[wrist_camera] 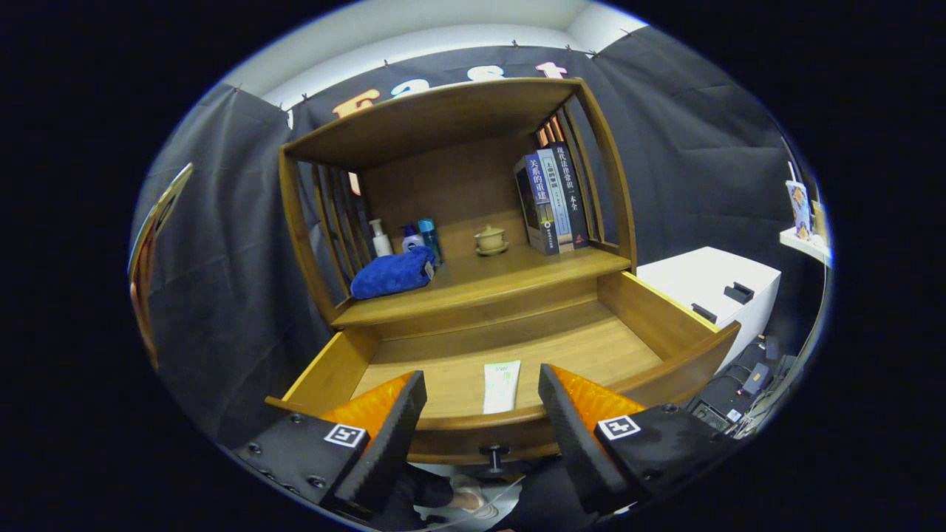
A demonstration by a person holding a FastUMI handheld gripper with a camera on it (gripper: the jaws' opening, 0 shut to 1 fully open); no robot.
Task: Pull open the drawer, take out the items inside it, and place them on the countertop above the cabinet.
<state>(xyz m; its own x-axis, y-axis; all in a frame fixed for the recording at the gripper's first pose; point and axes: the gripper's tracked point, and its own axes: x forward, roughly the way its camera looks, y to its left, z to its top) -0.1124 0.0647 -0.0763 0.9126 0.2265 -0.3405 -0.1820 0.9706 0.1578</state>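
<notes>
Cabinet (458, 192) of smooth warm wood, slatted at both sides, stands against the cloth wall. Its drawer (517, 347) is pulled open below the counter (510, 273), a flat white tube (502, 386) lying inside near the front. On the counter: upright books (553, 198), a plush blue towel (393, 273), bottles (406, 236), a small lidded cup (491, 239). The tongs (482, 414) hang released above the drawer front, grasping nothing.

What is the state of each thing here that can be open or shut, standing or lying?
Drawer: pulled open.
White tube: lying flat in the drawer, just ahead of the fingers, not yet taken out.
Gripper: open, fingers spread above the drawer front, holding nothing.
Books: standing upright on the countertop.
Blue cloth: bunched up, lying on the countertop.
Lidded cup: upright on its saucer, lid on.
</notes>
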